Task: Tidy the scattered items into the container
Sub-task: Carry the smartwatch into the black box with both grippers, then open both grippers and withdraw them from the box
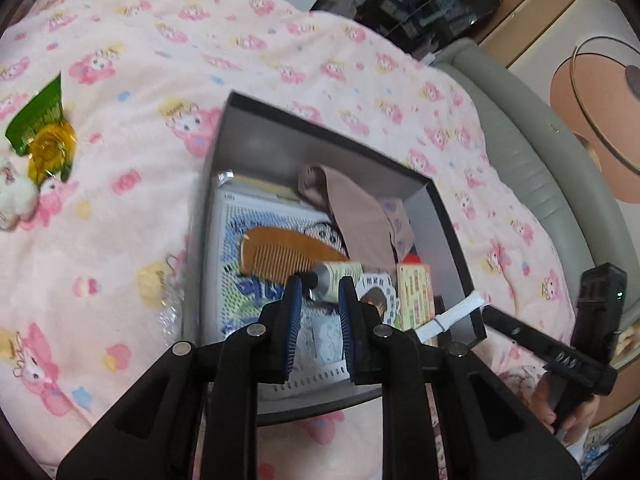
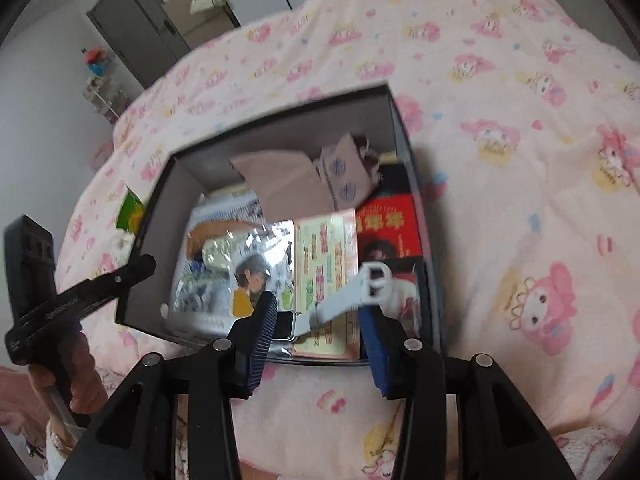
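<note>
Box on the pink bedspread holds comb, tube, watch; left gripper and right gripper hover spread, pinching nothing

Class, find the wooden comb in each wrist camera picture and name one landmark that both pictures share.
Left wrist view: the wooden comb lies in plain sight inside the dark box, just beyond the left gripper.
Right wrist view: only a brown sliver of the comb shows at the box's left, behind shiny packaging.
Shared landmark: the yellow-green printed carton.
</note>
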Action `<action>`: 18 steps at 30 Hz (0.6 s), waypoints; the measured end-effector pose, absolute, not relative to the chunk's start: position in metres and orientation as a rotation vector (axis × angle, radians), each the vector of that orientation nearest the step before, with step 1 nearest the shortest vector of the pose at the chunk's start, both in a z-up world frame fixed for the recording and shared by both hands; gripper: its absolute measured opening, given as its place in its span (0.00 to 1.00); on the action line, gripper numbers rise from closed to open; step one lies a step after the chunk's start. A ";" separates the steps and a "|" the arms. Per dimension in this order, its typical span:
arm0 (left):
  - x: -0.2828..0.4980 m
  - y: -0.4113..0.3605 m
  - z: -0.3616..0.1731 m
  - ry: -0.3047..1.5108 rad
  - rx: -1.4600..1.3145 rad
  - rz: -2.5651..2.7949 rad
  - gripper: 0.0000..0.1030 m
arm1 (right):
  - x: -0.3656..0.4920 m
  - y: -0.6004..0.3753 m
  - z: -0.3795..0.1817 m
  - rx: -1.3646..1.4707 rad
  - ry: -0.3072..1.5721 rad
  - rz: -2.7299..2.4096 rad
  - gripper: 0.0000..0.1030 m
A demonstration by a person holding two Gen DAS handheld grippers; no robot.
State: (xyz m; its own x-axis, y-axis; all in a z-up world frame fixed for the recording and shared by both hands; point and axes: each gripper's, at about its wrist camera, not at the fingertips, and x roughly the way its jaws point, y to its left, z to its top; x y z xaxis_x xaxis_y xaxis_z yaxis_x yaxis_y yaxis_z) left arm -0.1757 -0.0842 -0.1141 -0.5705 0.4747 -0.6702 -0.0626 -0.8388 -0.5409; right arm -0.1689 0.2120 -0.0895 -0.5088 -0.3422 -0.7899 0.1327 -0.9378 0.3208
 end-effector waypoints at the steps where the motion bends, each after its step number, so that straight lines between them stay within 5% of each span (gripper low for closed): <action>1: -0.176 -0.085 -0.114 -0.683 -1.239 2.429 0.16 | -0.167 0.216 -0.083 1.349 -0.318 -2.524 0.37; 7: -0.183 -0.064 -0.125 -0.624 -1.301 2.338 0.16 | -0.174 0.203 -0.063 1.289 -0.160 -2.536 0.37; 18: -0.187 -0.039 -0.144 -0.520 -1.432 2.319 0.18 | -0.210 0.150 -0.137 1.583 -0.068 -2.209 0.32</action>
